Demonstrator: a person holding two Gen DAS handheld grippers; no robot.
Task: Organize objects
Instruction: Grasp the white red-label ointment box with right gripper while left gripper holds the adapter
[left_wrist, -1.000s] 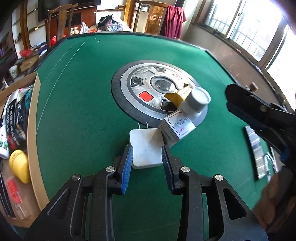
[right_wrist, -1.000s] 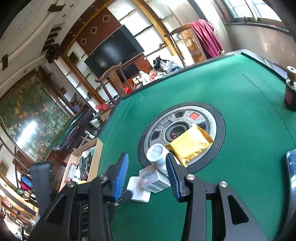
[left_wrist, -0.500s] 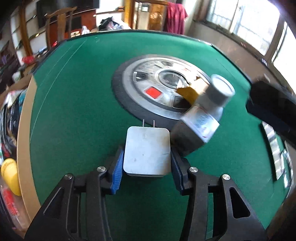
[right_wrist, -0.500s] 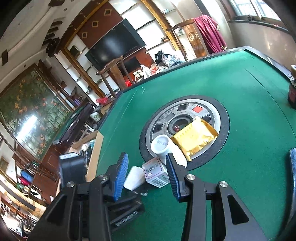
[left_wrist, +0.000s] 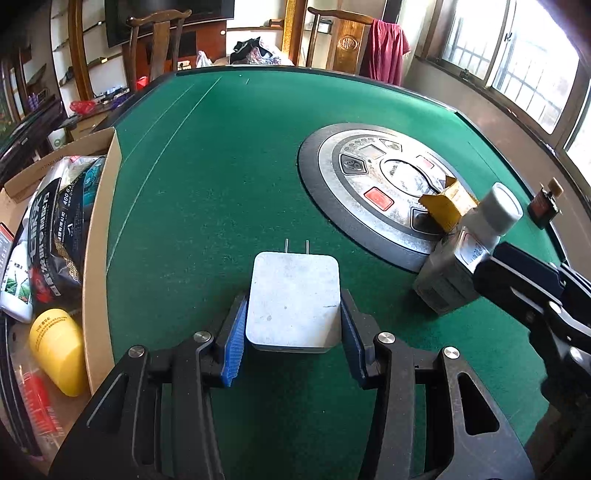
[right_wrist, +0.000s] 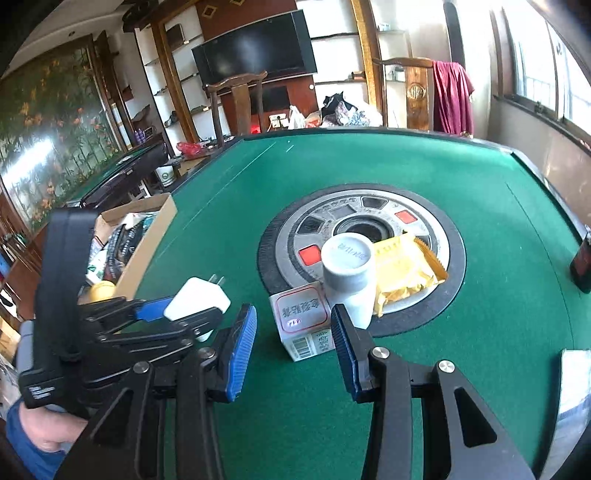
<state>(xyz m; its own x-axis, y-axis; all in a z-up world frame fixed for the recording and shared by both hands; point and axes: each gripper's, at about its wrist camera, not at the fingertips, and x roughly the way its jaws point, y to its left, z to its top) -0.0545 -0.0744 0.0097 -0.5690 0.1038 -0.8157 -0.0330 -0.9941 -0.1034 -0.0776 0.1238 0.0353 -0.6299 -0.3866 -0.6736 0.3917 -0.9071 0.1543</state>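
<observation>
left gripper (left_wrist: 291, 334): fingers clamped on charger (left_wrist: 293, 301)
right gripper (right_wrist: 293, 349): fingers apart, empty
next: lift charger level, toward cardboard box (left_wrist: 99, 236)

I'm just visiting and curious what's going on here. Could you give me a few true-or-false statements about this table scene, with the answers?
1. The left gripper has the white charger between its fingers. True.
2. The charger's prongs point toward the camera. False: they point away.
3. The yellow packet lies on the round centre panel. True.
4. The cardboard box is empty. False: it holds bags and a yellow container.
5. The right gripper grips the white bottle. False: its fingers are apart from it.
</observation>
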